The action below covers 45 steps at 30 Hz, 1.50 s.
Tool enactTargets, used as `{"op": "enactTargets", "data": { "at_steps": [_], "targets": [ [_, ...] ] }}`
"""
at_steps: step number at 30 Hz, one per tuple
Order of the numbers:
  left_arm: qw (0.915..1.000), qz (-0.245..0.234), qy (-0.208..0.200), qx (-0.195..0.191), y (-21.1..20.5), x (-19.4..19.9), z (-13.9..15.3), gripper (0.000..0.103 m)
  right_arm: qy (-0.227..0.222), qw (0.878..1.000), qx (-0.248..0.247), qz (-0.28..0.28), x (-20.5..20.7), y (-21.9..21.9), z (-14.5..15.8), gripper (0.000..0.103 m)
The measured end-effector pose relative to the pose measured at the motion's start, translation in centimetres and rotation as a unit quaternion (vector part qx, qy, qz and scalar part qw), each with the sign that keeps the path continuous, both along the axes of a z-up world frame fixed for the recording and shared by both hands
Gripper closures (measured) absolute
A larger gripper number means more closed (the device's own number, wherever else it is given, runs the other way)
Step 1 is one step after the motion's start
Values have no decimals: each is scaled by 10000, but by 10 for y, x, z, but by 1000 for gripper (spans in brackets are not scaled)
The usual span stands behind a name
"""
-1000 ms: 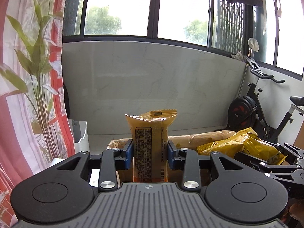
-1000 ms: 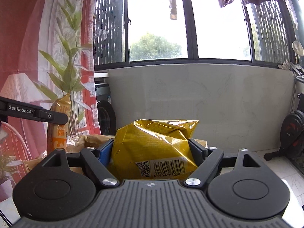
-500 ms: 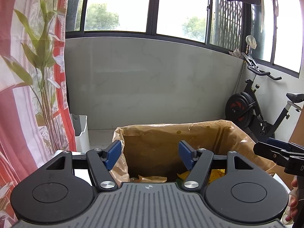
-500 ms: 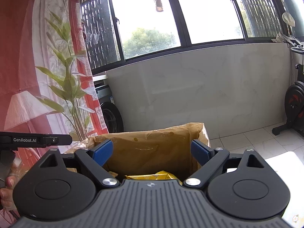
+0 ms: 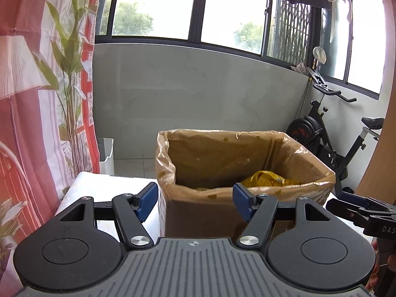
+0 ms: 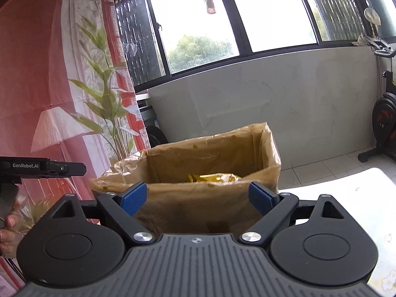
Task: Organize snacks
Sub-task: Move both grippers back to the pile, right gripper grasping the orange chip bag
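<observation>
- Snacks in yellow wrappers lie at the bottom of a cardboard box lined with a clear plastic bag; in the right wrist view the same yellow packets show just above the box's near wall; only their tops are visible, so their number cannot be told
- Left gripper sits in front of the box, its blue pads spread apart with nothing between them; the box's near wall fills the gap behind them, not touching either pad
- Right gripper is likewise spread wide and empty, blue pads on either side of the box front; nothing is gripped
- Box stands on a white table; the table's pale surface also shows at the right of the right wrist view
- Right gripper's black tip enters the left wrist view at the lower right edge; the left gripper's arm, marked GenRobot.AI, crosses the left edge of the right wrist view, with a person's fingers below it
- Behind the box: a grey wall, dark-framed windows, a red and white curtain printed with green leaves, an exercise bike at the right
</observation>
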State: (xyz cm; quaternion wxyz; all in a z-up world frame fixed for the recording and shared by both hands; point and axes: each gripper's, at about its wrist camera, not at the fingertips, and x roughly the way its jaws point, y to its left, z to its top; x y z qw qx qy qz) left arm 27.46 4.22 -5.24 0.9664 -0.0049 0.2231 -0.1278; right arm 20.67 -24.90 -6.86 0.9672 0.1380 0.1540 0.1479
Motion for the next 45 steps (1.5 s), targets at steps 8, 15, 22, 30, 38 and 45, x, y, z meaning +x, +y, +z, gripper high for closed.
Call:
{"op": "enactTargets", "data": {
  "at_steps": [8,15,22,30,38,45],
  "targets": [
    [9991,208,362,-38,8,-16,-47,34,667,9976,61,197,-6,20,-42,12],
    [9978,342,559,-7,20,-25,-78,34,1234,9910,-13,522,5,44,-71,12],
    [9975,414,574,37,26,-29,-91,35,1635,9836,-132,744,23,66,-89,12],
    [9970,371,676,-23,21,-35,-104,35,2010,9763,-12,807,40,79,-105,8],
    [9957,447,807,-111,21,-40,-111,35,2063,9708,295,1190,41,81,-114,26],
    [9948,558,848,-117,24,-45,-110,35,1680,9763,444,1290,17,60,-103,36]
  ]
}}
